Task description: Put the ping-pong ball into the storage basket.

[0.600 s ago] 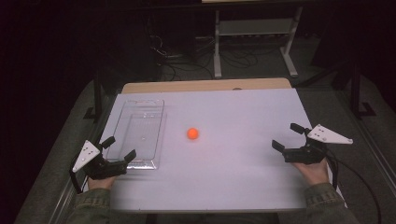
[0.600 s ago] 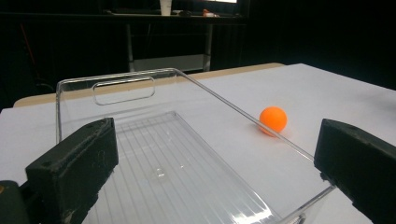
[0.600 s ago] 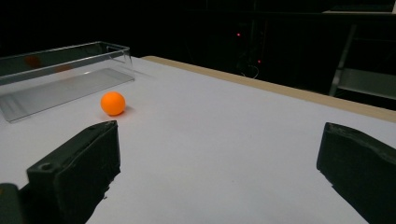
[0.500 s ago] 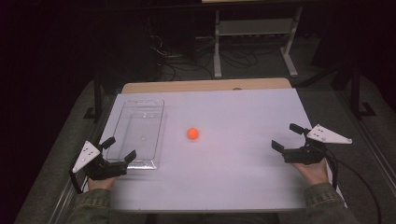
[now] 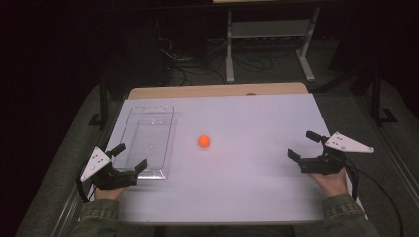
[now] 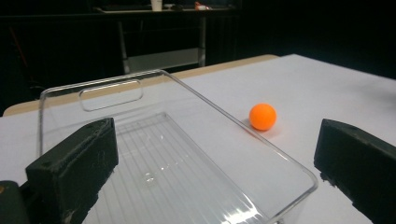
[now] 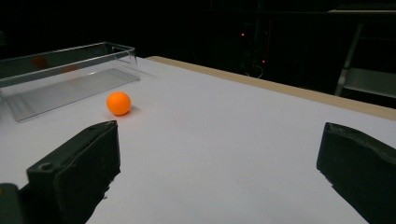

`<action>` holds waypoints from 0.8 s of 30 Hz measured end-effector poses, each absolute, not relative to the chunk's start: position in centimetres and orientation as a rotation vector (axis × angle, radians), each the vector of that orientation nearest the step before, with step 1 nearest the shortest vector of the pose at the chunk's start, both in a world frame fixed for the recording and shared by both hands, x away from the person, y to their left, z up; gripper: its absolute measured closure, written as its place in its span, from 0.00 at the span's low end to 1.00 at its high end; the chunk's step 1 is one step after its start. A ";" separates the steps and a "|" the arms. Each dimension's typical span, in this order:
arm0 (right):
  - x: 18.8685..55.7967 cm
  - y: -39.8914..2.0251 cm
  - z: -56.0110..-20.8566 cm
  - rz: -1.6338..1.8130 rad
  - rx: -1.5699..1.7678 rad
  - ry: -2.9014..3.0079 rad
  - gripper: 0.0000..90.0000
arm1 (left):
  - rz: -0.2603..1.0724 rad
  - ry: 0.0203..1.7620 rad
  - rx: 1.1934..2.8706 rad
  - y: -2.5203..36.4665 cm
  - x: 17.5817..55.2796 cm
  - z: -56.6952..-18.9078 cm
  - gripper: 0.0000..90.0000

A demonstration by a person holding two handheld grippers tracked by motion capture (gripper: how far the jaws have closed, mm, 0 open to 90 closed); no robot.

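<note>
An orange ball [image 5: 204, 141] lies near the middle of the white table [image 5: 247, 187]. To its left stands an empty clear plastic tray [image 5: 148, 140]. My left gripper [image 5: 129, 157] rests at the tray's near left corner, jaws wide open, nothing between them. In the left gripper view the tray [image 6: 177, 158] lies ahead of the jaws and the ball [image 6: 262, 116] sits beyond its right wall. My right gripper [image 5: 304, 145] rests at the table's right side, open and empty. From the right gripper view the ball [image 7: 118, 103] lies ahead to the left, the tray [image 7: 65, 79] behind it.
A wooden strip [image 5: 217, 91] borders the table's far edge. Behind it, in the dark, stand a metal shelf frame [image 5: 267, 34] and loose cables on the floor. A black cable [image 5: 380, 187] trails from the right gripper off the table's right side.
</note>
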State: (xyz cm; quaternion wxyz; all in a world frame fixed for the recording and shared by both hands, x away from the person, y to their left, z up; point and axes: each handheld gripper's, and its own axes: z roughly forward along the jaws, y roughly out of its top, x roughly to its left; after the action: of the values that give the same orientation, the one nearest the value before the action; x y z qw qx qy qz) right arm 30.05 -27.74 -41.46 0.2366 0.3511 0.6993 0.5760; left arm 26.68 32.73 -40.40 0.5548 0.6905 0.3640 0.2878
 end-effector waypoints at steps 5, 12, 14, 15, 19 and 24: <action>30.0 -27.7 -41.4 1.581 0.960 1.919 0.00 | 0.692 0.827 1.672 32.2 26.7 -39.8 0.00; 30.0 -27.4 -41.5 1.579 0.952 1.936 0.00 | 0.694 0.818 1.709 32.2 27.1 -38.7 0.00; 30.0 -27.4 -41.5 1.581 0.949 1.938 0.00 | 0.696 0.817 1.715 32.1 27.2 -38.6 0.00; 30.0 -27.4 -41.5 1.581 0.949 1.938 0.00 | 0.694 0.813 1.720 32.1 27.2 -38.5 0.00; 30.0 -27.5 -41.5 1.587 0.947 1.933 0.00 | 0.692 0.808 1.741 31.9 27.5 -38.2 0.00; 29.9 -27.5 -41.5 1.586 0.944 1.930 0.00 | 0.685 0.786 1.765 31.4 28.0 -37.6 0.00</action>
State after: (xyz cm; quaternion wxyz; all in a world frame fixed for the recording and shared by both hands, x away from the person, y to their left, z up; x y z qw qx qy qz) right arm 29.93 -27.50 -41.50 0.2336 0.3437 0.7028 0.5774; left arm 28.01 31.37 -37.57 0.5191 0.7360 0.3276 0.2855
